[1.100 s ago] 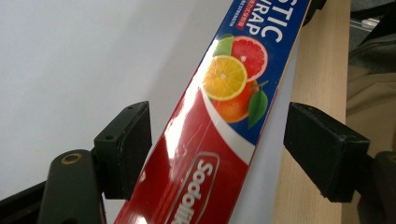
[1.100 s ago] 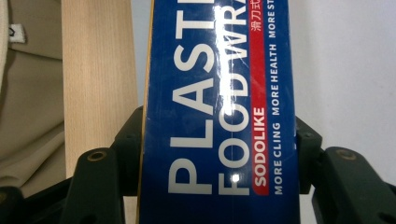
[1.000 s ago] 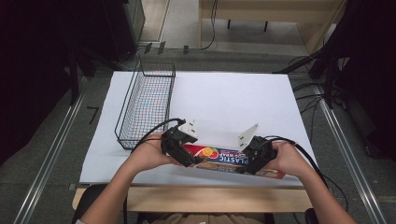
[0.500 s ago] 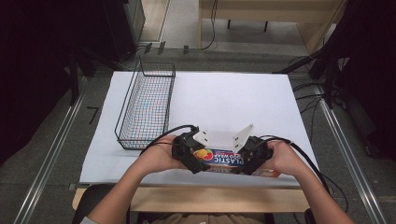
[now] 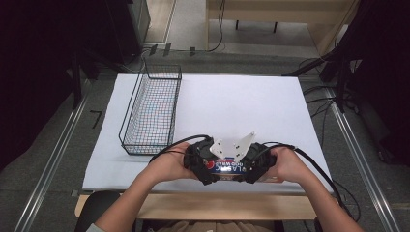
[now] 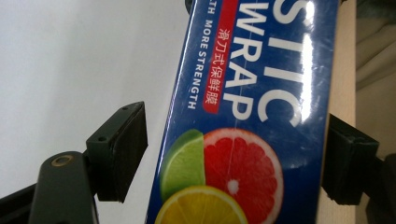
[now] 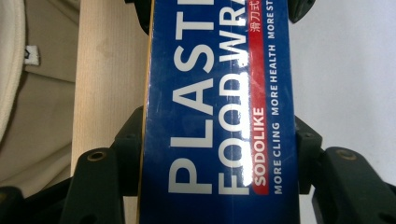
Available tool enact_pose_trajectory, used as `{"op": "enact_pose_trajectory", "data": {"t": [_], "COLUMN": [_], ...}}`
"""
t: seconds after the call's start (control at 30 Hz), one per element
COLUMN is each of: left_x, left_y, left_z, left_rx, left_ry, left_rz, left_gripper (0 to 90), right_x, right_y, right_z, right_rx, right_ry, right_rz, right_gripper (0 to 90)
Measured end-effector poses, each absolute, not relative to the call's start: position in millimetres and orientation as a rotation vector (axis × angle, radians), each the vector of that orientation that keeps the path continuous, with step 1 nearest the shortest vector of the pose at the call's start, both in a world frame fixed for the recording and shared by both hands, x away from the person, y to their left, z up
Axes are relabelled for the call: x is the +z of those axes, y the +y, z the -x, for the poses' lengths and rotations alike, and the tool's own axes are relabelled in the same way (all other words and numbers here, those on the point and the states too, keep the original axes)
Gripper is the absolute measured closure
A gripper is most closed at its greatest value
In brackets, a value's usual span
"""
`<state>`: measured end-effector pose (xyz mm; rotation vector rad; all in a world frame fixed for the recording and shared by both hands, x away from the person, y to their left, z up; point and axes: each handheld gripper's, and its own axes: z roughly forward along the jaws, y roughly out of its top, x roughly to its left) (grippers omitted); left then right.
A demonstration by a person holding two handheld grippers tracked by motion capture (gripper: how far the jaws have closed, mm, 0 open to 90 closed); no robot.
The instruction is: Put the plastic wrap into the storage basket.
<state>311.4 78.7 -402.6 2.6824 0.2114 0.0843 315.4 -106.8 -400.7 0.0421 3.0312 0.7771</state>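
Left gripper now closer in along plastic wrap box than a second ago; jaws astride it with a gap on one side, not clamped. Right gripper pinching box across its width. Two-handed lift looks imminent. Box at near table edge, long axis left-right, wire basket well apart.
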Motion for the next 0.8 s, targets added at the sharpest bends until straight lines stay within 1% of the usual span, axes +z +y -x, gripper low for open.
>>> {"op": "enact_pose_trajectory", "data": {"t": [0.07,0.2,0.27,0.3,0.33,0.47,0.7,0.8], "left_x": [-404.7,-407.4,-408.0,-408.3,-408.7,-408.5,-407.4,-407.8], "left_y": [77.9,75.2,74.1,73.6,72.6,73.8,74.4,74.9], "left_z": [-310.2,-308.0,-306.2,-305.3,-304.3,-303.1,-299.4,-296.6], "left_rx": [0.082,0.065,0.063,0.050,0.025,0.014,0.007,0.036], "left_ry": [0.194,0.165,0.130,0.131,0.154,0.130,0.146,0.132], "left_rz": [-2.690,-2.689,-2.698,-2.705,-2.710,-2.726,-2.705,-2.708], "left_gripper": [25.2,28.5,32.7,36.8,37.9,39.4,40.2,40.2], "right_x": [-402.1,-403.4,-404.7,-405.2,-405.9,-408.2,-408.2,-410.2], "right_y": [-105.7,-103.8,-102.7,-102.3,-102.1,-100.6,-103.2,-103.0], "right_z": [-314.9,-313.0,-311.8,-311.0,-310.8,-310.0,-310.7,-308.6], "right_rx": [0.771,0.761,0.754,0.749,0.745,0.752,0.782,0.789], "right_ry": [3.025,3.021,3.023,3.026,3.029,3.042,3.053,3.041], "right_rz": [-0.036,-0.015,-0.001,-0.002,0.005,0.031,0.050,0.063], "right_gripper": [40.9,40.9,40.9,40.9,40.8,40.6,40.2,39.5]}}
